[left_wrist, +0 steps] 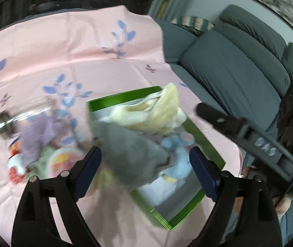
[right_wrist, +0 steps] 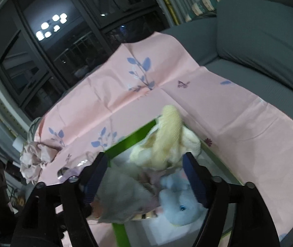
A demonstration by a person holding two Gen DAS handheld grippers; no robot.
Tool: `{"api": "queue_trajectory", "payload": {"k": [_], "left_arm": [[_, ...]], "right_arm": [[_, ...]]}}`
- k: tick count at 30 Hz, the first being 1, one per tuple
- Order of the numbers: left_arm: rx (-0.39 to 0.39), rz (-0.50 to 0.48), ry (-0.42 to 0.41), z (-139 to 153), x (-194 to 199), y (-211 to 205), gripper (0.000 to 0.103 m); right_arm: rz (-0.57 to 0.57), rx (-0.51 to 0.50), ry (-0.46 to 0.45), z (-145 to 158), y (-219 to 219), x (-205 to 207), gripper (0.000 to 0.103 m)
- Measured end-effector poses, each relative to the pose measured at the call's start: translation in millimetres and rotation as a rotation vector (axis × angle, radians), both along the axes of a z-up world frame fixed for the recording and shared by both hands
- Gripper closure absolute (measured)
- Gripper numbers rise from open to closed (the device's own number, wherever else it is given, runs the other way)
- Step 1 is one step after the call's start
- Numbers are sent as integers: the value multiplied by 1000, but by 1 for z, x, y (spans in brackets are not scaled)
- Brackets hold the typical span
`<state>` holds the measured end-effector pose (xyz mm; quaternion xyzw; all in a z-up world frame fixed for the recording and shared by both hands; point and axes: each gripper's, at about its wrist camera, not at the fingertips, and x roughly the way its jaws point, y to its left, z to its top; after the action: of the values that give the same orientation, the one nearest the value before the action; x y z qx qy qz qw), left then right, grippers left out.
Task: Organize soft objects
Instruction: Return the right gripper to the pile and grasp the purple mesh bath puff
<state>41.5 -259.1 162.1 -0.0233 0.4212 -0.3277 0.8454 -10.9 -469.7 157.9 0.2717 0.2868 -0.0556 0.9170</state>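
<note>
A green box [left_wrist: 117,99] stands on the pink cloth; it also shows in the right wrist view [right_wrist: 130,141]. In it lie a cream cloth [left_wrist: 152,111] [right_wrist: 167,142], a blue plush toy [left_wrist: 177,158] [right_wrist: 179,203] and a grey cloth [left_wrist: 130,152] [right_wrist: 123,201] draped over the box's near-left edge. My left gripper [left_wrist: 145,170] is open, its blue-padded fingers on either side of the grey cloth without touching it. My right gripper [right_wrist: 145,179] is open above the box. It also shows in the left wrist view as a black arm [left_wrist: 239,129] at the right.
Left of the box lie a purple cloth [left_wrist: 37,135], a green cloth [left_wrist: 43,160], small colourful toys [left_wrist: 16,170] and a clear jar [left_wrist: 22,113] on its side. A crumpled pink cloth [right_wrist: 35,160] lies at the table's left edge. A grey sofa [left_wrist: 228,61] stands behind.
</note>
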Motion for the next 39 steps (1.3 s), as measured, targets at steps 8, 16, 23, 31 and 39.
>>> {"api": "queue_trajectory", "payload": {"k": [8,16,23,31,39], "left_arm": [[16,144,-18,-1,-20,85,1],[37,339,2,-14,-40,181,1],[48,492,44,-50,-50,246,1],[44,588,110,-90,-35,278,2],[25,625,98,-89,-35,294,2]], "right_arm": [[57,-54,-40,22,39,-10,7],[184,-75,-61,35,90,-11,7],[307,-97,-19,29,148,2,7],[388,-66,124,2,191,50,7],[325,-216,321,-22,230,132,30]]}}
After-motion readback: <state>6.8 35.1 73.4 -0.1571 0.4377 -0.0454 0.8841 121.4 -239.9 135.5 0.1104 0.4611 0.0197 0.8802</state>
